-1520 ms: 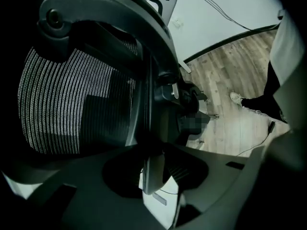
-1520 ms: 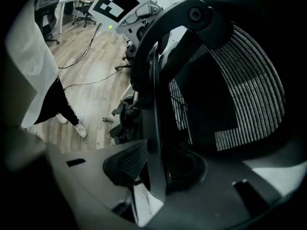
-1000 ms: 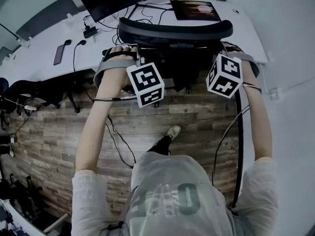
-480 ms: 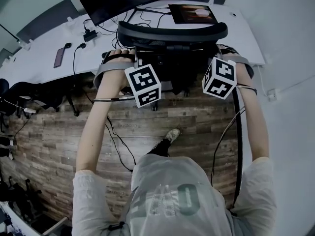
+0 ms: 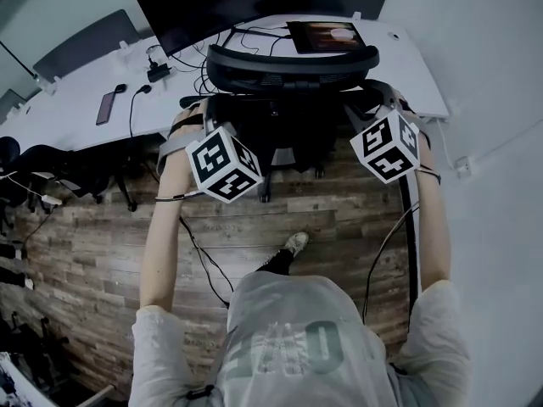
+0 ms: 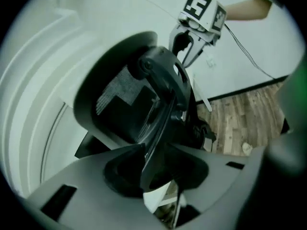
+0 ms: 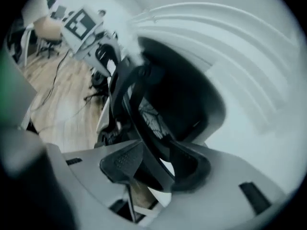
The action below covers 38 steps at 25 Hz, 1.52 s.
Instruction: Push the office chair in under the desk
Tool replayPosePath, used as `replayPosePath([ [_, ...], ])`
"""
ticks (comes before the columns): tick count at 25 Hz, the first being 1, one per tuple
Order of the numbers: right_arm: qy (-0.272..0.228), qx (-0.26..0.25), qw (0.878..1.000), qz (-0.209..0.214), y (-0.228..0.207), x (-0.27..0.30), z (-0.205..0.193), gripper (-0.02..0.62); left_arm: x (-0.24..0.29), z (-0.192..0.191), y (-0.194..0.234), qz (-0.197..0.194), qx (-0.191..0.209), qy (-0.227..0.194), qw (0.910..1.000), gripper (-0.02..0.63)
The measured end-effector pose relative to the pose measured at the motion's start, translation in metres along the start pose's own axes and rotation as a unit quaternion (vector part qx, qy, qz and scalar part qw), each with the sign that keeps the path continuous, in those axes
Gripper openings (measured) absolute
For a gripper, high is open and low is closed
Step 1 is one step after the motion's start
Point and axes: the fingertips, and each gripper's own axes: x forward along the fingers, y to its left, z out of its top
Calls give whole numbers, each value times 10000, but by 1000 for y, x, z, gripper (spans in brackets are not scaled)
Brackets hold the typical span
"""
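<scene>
I hold the left gripper (image 6: 153, 169) on the left side of the office chair (image 5: 293, 58). Its jaws are nearly together, and the thin black edge of the backrest frame is clamped between the two dark pads. The right gripper (image 7: 153, 169) does the same on the other side. Its jaws are closed on the right edge of the same frame, with the mesh of the backrest just above them. Each gripper view also shows the other gripper, at the far side of the backrest.

In the head view both my arms are stretched forward, one at each side of the chair. The chair stands against the long white desk (image 5: 76, 113), and the curved top of its backrest lies over the desk's front edge. I cannot see the seat, because the backrest covers it. Some legs of the chair's base with wheels show on the wooden floor (image 5: 93, 244), just behind the backrest.

On the desk a dark monitor (image 5: 216, 2) stands beyond the chair, with a tablet (image 5: 325, 35) beside it on the right. A phone (image 5: 105, 107) lies well apart to the left.
</scene>
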Motion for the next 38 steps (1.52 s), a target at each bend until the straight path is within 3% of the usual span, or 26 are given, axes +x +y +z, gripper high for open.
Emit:
replayPosePath([
  [2, -554, 642, 9963, -138, -1, -25, 20, 178, -20, 13, 3, 106, -777, -487, 9957, 132],
  [3, -885, 1019, 9907, -178, 0, -38, 31, 178, -32, 21, 5, 153, -1279, -800, 9884, 130],
  [5, -1594, 1850, 9694, -250, 5, -66, 53, 176, -58, 36, 9, 248, -2363, -1476, 9601, 121],
  [7, -2220, 2683, 9364, -430, 11, -95, 68, 175, -87, 47, 12, 416, -3234, -2074, 9223, 50],
  [9, -2646, 3401, 9001, -638, 21, -121, 76, 117, -113, 54, 7, 564, -3700, -2496, 8931, 23],
  [11, -2913, 3845, 8729, -732, 37, -143, 81, 65, -134, 59, -7, 668, -3832, -2754, 8791, 17],
  [13, -3021, 3949, 8641, -780, 58, -159, 85, 48, -153, 65, -21, 806, -3757, -2997, 8732, 17],
  [17, -2914, 3515, 8853, -885, 104, -174, 88, 29, -171, 60, -51, 846, -3949, -3071, 8617, 17],
  [20, -2803, 3491, 8907, -783, 131, -180, 88, 21, -173, 53, -69, 652, -4232, -2998, 8525, 17],
  [26, -2645, 3526, 8948, -705, 149, -182, 80, 20, -176, 46, -79, 593, -4253, -2927, 8543, 17],
  [38, -2651, 3357, 9008, -744, 144, -182, 82, 20, -180, 35, -74, 738, -4308, -2873, 8523, 17],
])
